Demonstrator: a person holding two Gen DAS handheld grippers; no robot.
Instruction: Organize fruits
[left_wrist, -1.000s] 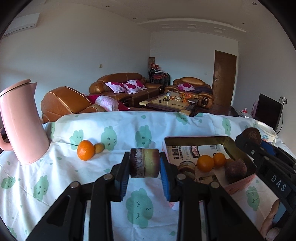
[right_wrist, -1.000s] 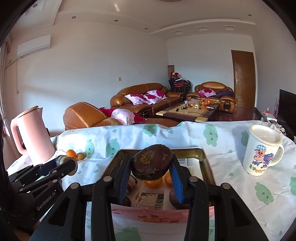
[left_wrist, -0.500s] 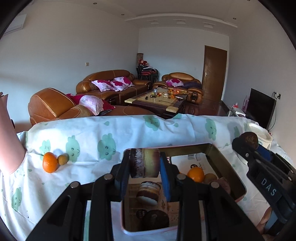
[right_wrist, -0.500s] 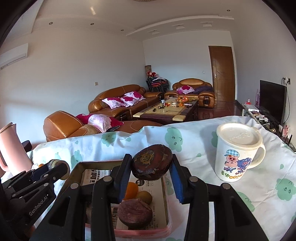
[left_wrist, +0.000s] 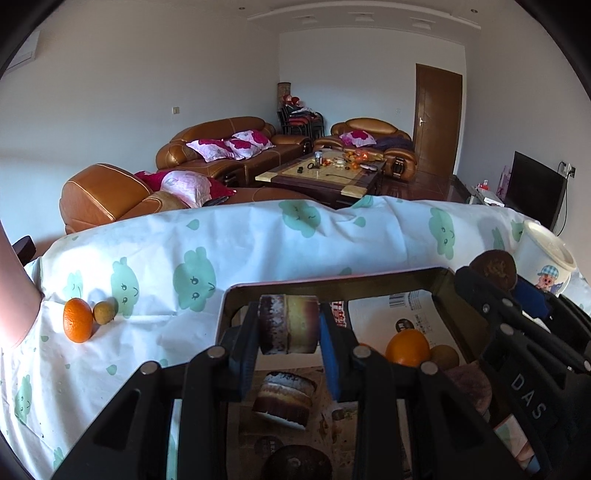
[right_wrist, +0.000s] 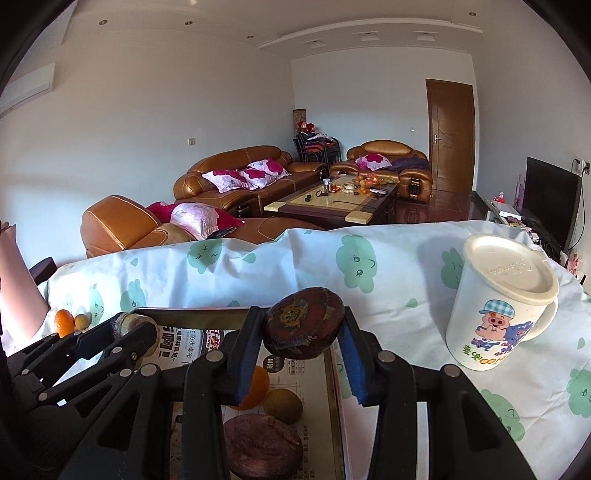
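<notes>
Two fruits were in hand at once, so the step looked like the drop-off into the tray (left_wrist: 236, 295). The left gripper (left_wrist: 288, 325) had its jaws clamped on a squat brown-and-yellow fruit (left_wrist: 288, 323), pinched side to side between the blue pads and hanging over the near-left part of the tray. Directly beneath it lay a similar fruit (left_wrist: 284, 395) on the printed paper lining, with a dark round one (left_wrist: 295, 461) nearer still. The right gripper (right_wrist: 304, 328) likewise gripped a dark, flattened fruit (right_wrist: 304, 321), held level between its pads above the tray's right edge (right_wrist: 330, 387); under it sat another dark fruit (right_wrist: 262, 443), an orange (right_wrist: 256, 384) and a small brown fruit (right_wrist: 282, 406).

The next move, by this reading, called for lowering each load onto a bare patch of the lining and then parting the jaws; the left one risked landing on the fruit right below it, so a small sideways shift seemed wise. The right fruit hung close to the rim and probably needed to come inward first.

Farther out on the tabletop, an orange (left_wrist: 77, 320) and a small fruit (left_wrist: 104, 312) touching it lay well to the left of the tray, not yet gathered. A lidded mug (right_wrist: 504, 302) stood to the right.
</notes>
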